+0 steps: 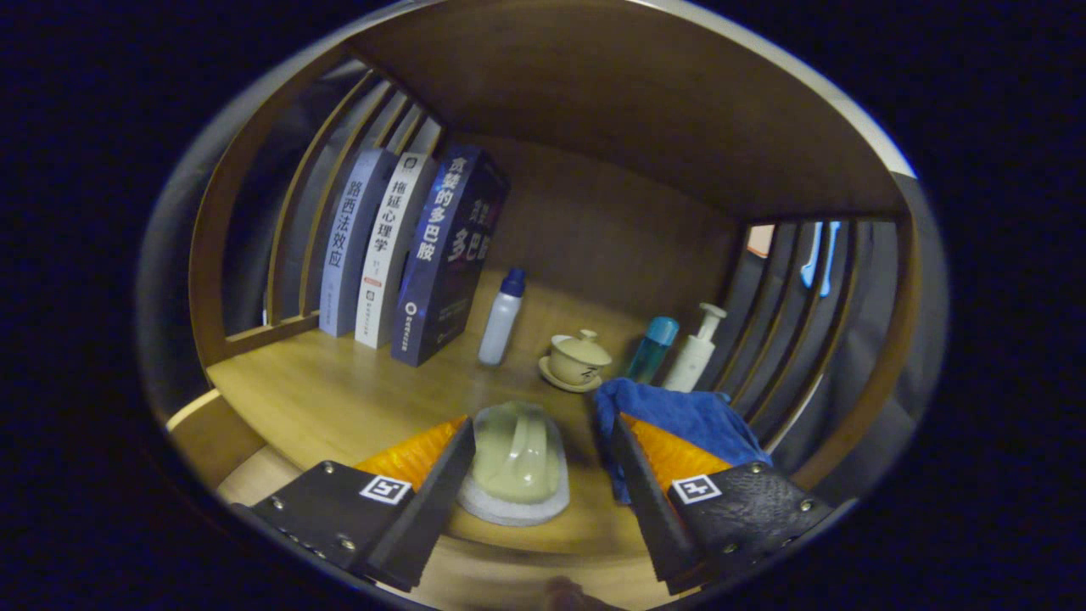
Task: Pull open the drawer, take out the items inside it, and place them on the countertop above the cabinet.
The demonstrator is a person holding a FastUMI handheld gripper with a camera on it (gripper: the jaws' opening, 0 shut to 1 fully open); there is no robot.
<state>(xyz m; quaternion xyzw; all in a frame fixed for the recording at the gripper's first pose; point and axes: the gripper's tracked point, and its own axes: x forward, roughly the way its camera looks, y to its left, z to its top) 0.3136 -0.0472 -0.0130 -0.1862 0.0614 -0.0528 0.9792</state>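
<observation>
My gripper [540, 423] is open over the wooden countertop [339, 399]. Between its fingers lies a pale green scrubber with a white pad underneath [517, 462], resting on the wood. The left finger [441, 484] runs right along the scrubber's left side; the right finger [638, 484] stands clear of it with a gap of bare wood. A crumpled blue cloth [679, 416] lies on the countertop at the right fingertip, partly draped beside that finger.
Beyond the fingers stand three upright books [399, 255], a white bottle with a blue cap [501, 318], a lidded tea cup on a saucer [577, 361], a teal bottle [652, 348] and a white pump bottle [696, 352]. Slatted side walls and a shelf overhead close the space in.
</observation>
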